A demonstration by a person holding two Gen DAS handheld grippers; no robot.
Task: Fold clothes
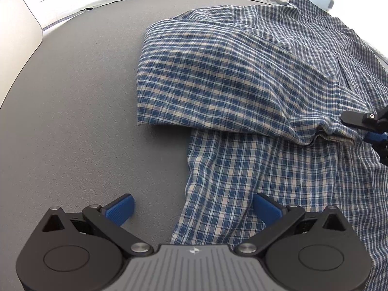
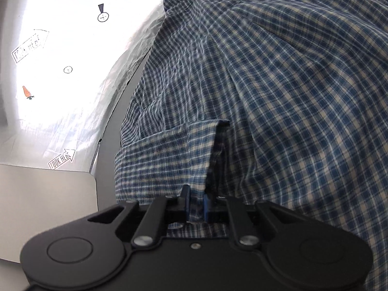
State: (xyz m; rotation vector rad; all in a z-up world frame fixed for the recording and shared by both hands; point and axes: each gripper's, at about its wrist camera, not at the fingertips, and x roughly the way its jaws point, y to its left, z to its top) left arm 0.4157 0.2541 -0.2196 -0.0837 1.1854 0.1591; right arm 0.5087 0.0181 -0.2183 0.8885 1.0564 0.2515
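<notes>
I have the blue, white and tan checked cotton shirt (image 1: 242, 77) lying across the right half of the left wrist view, spread on a flat grey, slightly textured table surface (image 1: 72, 121) that fills the left half. One sleeve is folded over the body, running down to the right edge of the frame.

My left gripper (image 1: 192, 208) sits at the bottom of that view with its jaws wide apart and nothing in them; its left blue ribbed pad (image 1: 120, 209) is over bare table, the right pad (image 1: 266, 209) over the shirt's lower edge.

My right gripper (image 2: 196, 206) has its jaws drawn nearly together on a fold of the sleeve cuff (image 2: 201, 150), cloth pinched between the blue pads, low centre in the right wrist view.

Beyond the table's far edge is a crinkled white sheet (image 2: 60, 55), brightly lit, printed with arrows, small target circles and an orange carrot (image 2: 27, 92). A pale grey rounded panel (image 2: 46, 194) sits lower left.
</notes>
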